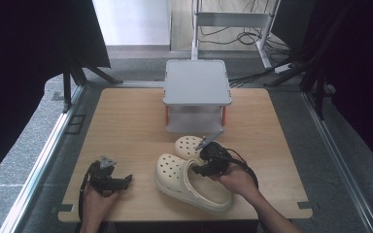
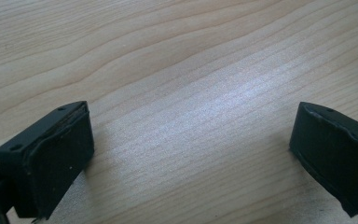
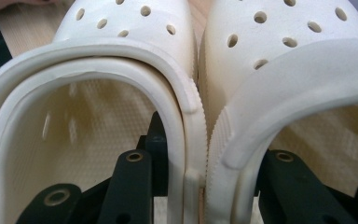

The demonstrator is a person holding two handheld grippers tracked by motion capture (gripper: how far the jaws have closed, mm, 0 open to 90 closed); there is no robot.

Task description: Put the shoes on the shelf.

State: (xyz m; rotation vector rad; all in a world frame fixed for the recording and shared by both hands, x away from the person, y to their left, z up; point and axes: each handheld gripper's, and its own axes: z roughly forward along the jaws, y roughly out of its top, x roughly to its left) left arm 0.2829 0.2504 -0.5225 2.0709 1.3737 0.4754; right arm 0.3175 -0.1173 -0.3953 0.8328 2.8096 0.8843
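Two cream perforated clogs lie side by side on the wooden table (image 1: 126, 126), the nearer clog (image 1: 189, 183) in front of the farther clog (image 1: 188, 144). My right gripper (image 1: 208, 164) sits at their openings. In the right gripper view one jaw is inside the left clog (image 3: 121, 28) and the other inside the right clog (image 3: 284, 42), and the right gripper (image 3: 205, 154) is shut on their two touching side walls. My left gripper (image 1: 125, 180) rests on the table at the front left, well apart from the clogs. Seen close up, the left gripper (image 2: 191, 140) is open over bare wood.
A grey two-level shelf stand (image 1: 197, 82) stands at the back middle of the table, just behind the clogs. Black frame legs and cables are on the floor beyond the table. The table's front edge runs close under both hands.
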